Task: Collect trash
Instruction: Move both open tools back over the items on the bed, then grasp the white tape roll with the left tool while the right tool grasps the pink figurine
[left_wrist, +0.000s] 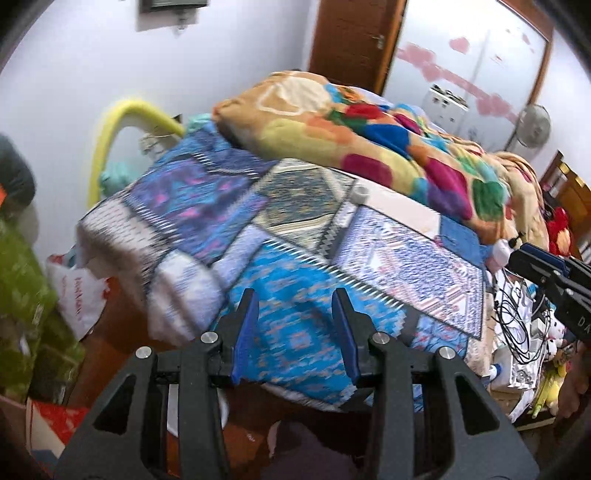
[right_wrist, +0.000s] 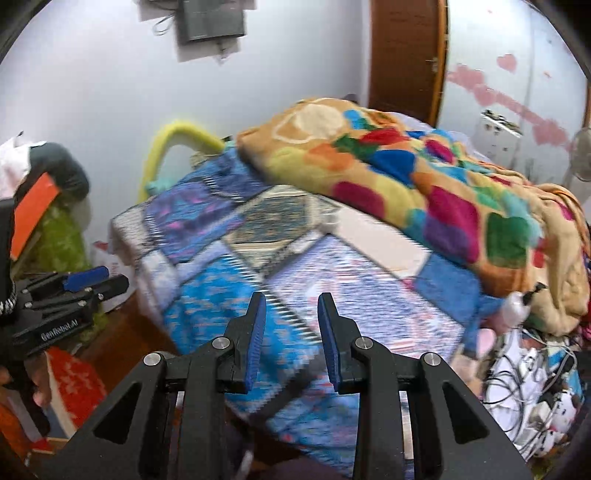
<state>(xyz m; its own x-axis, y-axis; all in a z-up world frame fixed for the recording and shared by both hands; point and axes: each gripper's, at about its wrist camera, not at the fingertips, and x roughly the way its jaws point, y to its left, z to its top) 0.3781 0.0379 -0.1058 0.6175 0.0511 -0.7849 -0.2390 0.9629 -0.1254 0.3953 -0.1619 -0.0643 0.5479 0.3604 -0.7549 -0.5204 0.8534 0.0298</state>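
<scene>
Your left gripper and right gripper both hover over the bed, jaws parted and empty. A small white cup stands upright beside the blanket; your right view blurs it. Only your left view shows the plastic bag.

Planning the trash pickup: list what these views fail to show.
- Bedspread pattern: motion-blurred, both views.
- Small white cup-like item: too blurred to identify; barely visible in right view.
- Cable clutter: cut by right edge, partly behind right claw.
- Floor under bed: hidden by left claw.
</scene>
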